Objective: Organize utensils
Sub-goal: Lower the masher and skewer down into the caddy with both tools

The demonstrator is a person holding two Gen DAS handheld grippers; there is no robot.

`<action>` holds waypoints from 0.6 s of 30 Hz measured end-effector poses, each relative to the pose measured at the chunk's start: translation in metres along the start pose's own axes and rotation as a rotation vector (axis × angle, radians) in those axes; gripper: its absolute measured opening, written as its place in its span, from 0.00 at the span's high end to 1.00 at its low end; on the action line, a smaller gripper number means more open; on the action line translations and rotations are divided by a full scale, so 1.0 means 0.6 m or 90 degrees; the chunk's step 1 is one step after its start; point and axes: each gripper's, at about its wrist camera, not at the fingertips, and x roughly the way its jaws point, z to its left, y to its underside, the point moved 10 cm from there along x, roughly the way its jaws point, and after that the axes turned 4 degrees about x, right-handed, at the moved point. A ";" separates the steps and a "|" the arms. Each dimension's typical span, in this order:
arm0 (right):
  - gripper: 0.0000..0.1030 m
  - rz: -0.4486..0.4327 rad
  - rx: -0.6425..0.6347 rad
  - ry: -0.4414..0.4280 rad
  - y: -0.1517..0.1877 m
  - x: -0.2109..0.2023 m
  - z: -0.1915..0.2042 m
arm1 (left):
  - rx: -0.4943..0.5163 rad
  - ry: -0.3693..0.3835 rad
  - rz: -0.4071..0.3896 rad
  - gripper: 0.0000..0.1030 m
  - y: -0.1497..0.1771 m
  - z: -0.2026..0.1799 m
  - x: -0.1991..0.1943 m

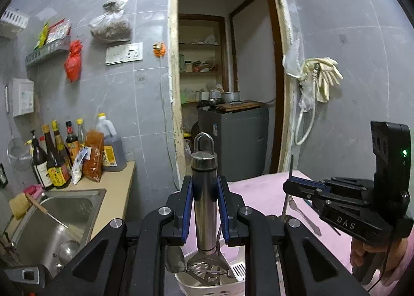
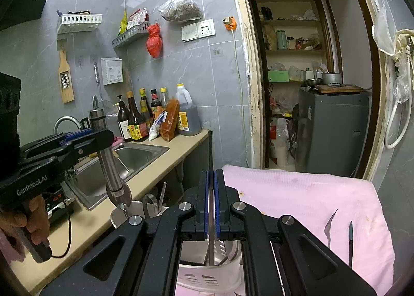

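The left gripper [image 1: 204, 192] is clamped on the round steel handle of a stainless masher-like utensil with a hanging loop on top [image 1: 204, 179], its blue pads [image 1: 187, 200] pressing the handle from both sides. The utensil stands upright, its slotted head down inside a white plastic slotted utensil holder [image 1: 238, 270], where a steel spoon [image 1: 174, 259] also lies. In the right wrist view the same utensil [image 2: 108, 156] hangs tilted over a steel cup [image 2: 121, 214] that holds other utensils.

The right gripper [image 2: 212, 192] is closed tight on a thin, flat metal utensil handle [image 2: 211, 151] that rises straight up between its pads and runs down into the white holder [image 2: 207, 280] below. What kind of utensil it is cannot be told.

The holder sits at the near edge of a pink cloth-covered surface [image 2: 297, 192]. A steel fork [image 2: 330, 226] and a dark-handled knife [image 2: 350, 241] lie side by side near the cloth's right edge, apart from the holder.

To the left, a beige counter [image 2: 181, 146] carries a steel sink [image 2: 134, 161], with sauce bottles [image 2: 139, 120] grouped at its back edge against the grey tiled wall [image 2: 196, 68].
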 end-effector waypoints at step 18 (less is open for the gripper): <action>0.96 0.031 -0.008 -0.012 0.022 0.001 0.013 | -0.018 0.033 0.001 0.83 0.015 -0.015 -0.001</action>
